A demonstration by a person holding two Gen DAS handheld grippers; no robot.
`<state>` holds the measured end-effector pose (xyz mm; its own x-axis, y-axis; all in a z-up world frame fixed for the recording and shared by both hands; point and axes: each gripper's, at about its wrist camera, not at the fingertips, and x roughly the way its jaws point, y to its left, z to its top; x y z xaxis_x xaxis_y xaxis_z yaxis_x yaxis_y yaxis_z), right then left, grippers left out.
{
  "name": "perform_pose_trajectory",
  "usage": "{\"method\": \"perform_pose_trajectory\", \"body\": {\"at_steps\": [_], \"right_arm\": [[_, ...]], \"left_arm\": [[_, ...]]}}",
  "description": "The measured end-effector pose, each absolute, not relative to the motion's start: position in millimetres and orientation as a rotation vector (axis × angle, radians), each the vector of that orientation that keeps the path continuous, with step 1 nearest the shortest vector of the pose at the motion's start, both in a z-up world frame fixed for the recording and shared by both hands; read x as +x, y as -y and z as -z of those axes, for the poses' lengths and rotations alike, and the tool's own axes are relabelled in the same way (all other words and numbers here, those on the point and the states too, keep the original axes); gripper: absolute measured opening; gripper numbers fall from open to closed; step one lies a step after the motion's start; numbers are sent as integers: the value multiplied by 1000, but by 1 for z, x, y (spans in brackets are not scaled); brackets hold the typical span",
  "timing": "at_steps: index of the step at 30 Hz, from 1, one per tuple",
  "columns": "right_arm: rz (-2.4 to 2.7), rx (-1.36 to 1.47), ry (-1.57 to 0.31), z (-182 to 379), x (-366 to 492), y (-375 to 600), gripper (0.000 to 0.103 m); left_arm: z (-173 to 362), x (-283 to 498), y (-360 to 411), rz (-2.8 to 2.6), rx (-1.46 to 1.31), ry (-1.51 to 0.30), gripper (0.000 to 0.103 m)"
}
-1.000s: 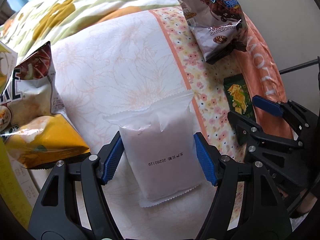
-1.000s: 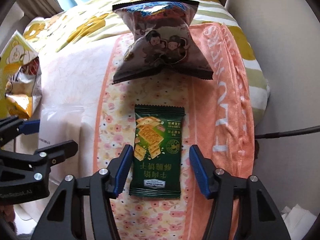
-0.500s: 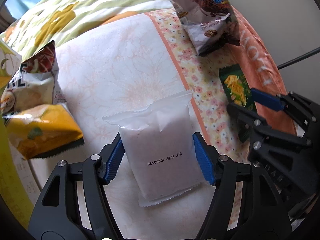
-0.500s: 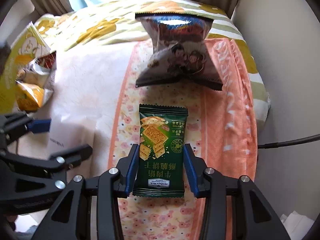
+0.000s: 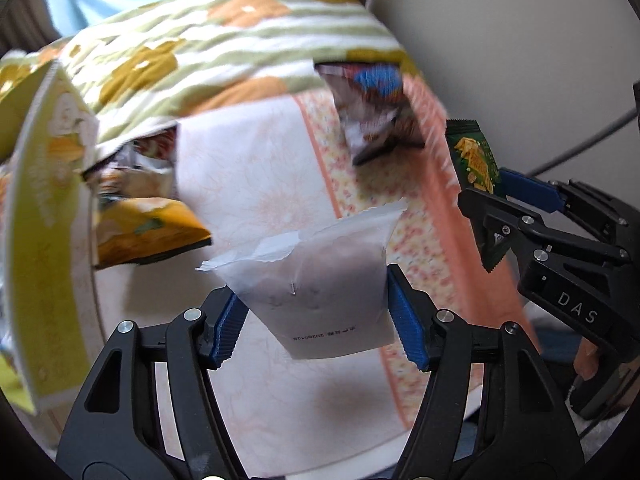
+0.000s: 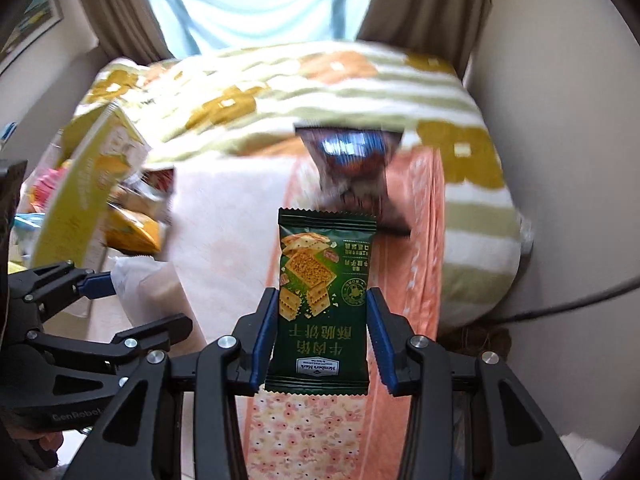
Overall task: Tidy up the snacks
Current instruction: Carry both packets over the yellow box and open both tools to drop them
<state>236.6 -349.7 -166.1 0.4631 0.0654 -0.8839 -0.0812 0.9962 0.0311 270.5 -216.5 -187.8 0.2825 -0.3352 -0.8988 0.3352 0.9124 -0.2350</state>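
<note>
The left gripper [image 5: 316, 316] pinches a white snack pouch [image 5: 320, 280] between its blue pads [image 5: 406, 330], one pressed against each side edge, and the pouch hangs clear of the bed, its crimped top edge flopped forward and a printed date line near its lower end. The right gripper [image 6: 320, 340] clamps a dark green cracker packet [image 6: 322, 300] by its two long edges; the packet stands upright between the fingers, raised above the floral strip of the pale bedsheet [image 6: 228, 220]. In the left wrist view the same green packet [image 5: 474, 160] shows at the right, held in the right gripper [image 5: 500, 192]; in the right wrist view the white pouch [image 6: 148, 292] shows at the lower left in the left gripper [image 6: 120, 304]. A brown chocolate snack bag [image 6: 356, 172] lies farther up the bed on the orange band, blurred. At the left edge sit a yellow-orange chip bag [image 5: 144, 232] and a yellow-green carton [image 5: 48, 220], just beside each other. A striped blanket with ochre flowers [image 6: 320, 92] covers the far end.
</note>
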Motion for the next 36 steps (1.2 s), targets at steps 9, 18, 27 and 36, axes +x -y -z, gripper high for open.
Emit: {"method": "perform_pose_trajectory", "body": {"at_steps": [9,18,27,36], "right_arm": [[-212,-75,-937,100,235,309,40],[-311,-100,-829,50,259,214,40],[-409,-86,-846,58,294,94,40],[-412,-86,-942,91,307,26,40]], "left_arm": [[96,264,141,377,-133,-1026,62],[43,294,16,250,-161,-926,62],[66,305,-106,170,-184,-994,62],[112,300,-161,189,-174,-1121,62]]}}
